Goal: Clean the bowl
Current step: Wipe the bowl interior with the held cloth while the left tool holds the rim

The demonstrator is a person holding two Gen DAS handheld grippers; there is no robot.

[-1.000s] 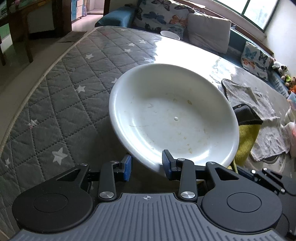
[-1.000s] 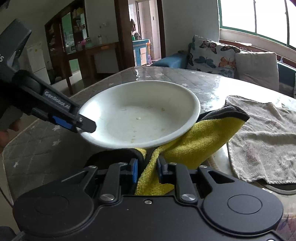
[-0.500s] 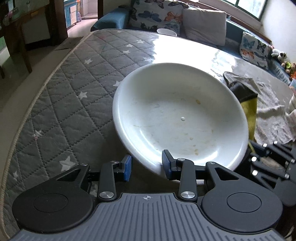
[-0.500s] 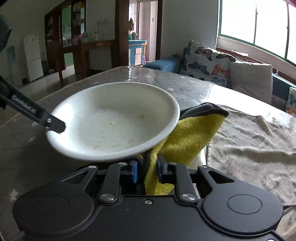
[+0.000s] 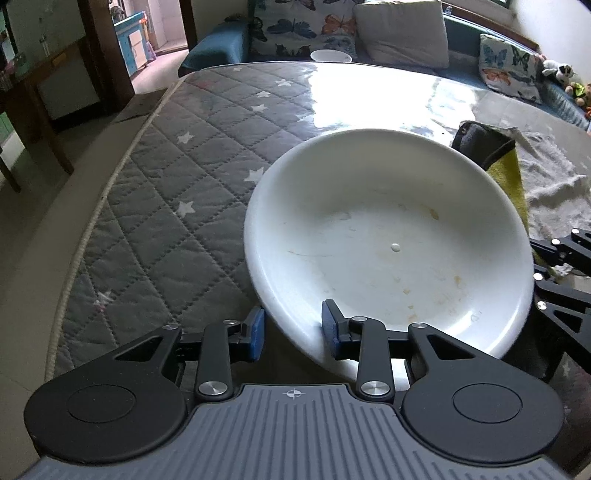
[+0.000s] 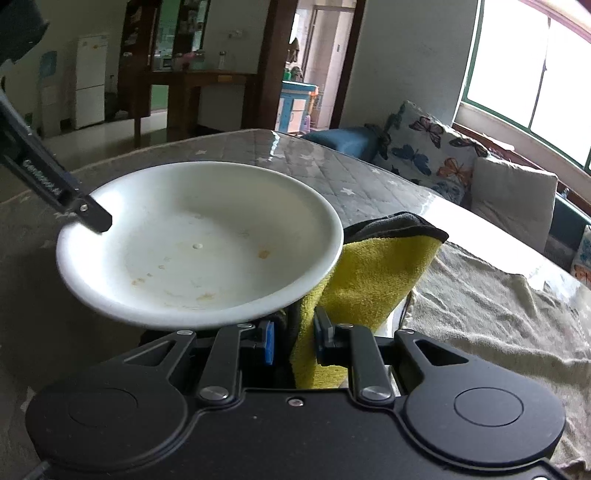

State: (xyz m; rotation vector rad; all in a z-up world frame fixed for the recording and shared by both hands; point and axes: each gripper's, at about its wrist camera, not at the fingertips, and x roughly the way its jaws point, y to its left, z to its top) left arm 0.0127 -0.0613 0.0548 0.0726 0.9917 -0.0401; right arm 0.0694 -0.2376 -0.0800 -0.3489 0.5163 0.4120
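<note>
— So, where is the bowl [image 5: 388, 236] right now?

— Lifted off the surface [image 5: 177, 206], tilted, with its near rim clamped in the left gripper [image 5: 291, 334]. One blue pad sits inside the rim and the other beneath it. From the right wrist view that same gripper [image 6: 88, 214] comes in from the left and bites the far-left edge of the bowl [image 6: 199, 243].

— Is the bowl dirty?

— Yes. Small brownish specks and faint smears dot the white inside, plus one tiny pale bump near the middle.

— And the right gripper [image 6: 293, 343]?

— It is clenched on a yellow cloth [image 6: 365, 273] with a dark grey backing. The cloth stands up from the jaws just beside the bowl's right rim and partly behind it. Whether it touches the bowl's underside, I cannot tell.

— What else lies about?

— A pale grey towel [image 6: 498, 302] is spread on the glossy part of the surface to the right. The left part of the surface wears a grey quilted cover [image 5: 155, 229] with white stars. A small white cup [image 5: 330, 56] sits at the far edge, with butterfly-print cushions [image 5: 306, 26] behind it.
</note>
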